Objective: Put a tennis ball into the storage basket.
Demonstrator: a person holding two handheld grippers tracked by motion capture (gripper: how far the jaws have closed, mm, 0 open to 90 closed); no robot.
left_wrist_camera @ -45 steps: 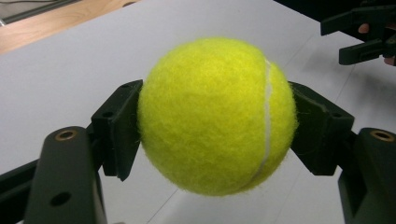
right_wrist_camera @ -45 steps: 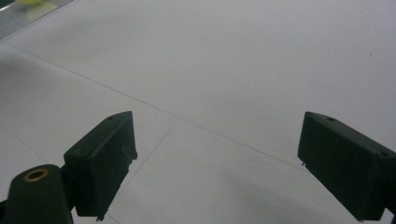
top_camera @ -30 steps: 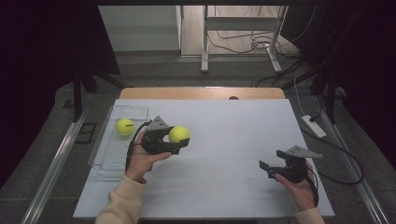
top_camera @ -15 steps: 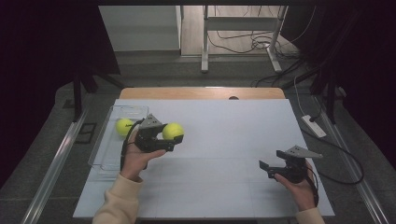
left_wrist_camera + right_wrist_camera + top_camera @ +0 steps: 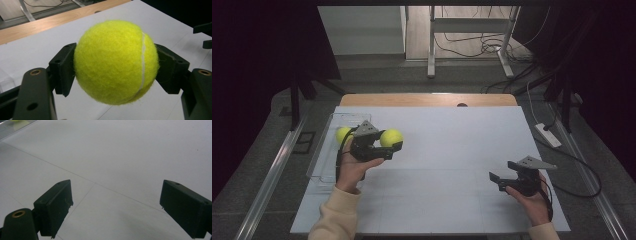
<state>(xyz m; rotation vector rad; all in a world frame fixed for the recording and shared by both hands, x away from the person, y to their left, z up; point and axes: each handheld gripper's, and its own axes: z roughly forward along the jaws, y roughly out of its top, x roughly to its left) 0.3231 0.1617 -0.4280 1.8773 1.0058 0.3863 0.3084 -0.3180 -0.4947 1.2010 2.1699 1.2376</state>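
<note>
A yellow tennis ball (image 5: 391, 137) (image 5: 116, 61) is held above the white table (image 5: 447, 150), with my left gripper (image 5: 388, 143) (image 5: 115, 65) shut on it, one black jaw pressing each side. Just left of it, a second yellow tennis ball (image 5: 343, 134) lies in a clear plastic tray (image 5: 323, 160) at the table's left edge, partly hidden by the gripper's body. Near the table's front right, my right gripper (image 5: 496, 181) (image 5: 115, 207) rests low over bare table with its jaws wide apart and nothing between them.
A wooden strip (image 5: 427, 99) runs along the table's far edge. Beyond it stand a metal frame's legs (image 5: 431, 45) and loose cables on the floor. A power strip (image 5: 548, 135) lies off the table's right side.
My left gripper has carried the tennis ball a little to the left, closer to the tray. The right gripper has stayed where it was.
</note>
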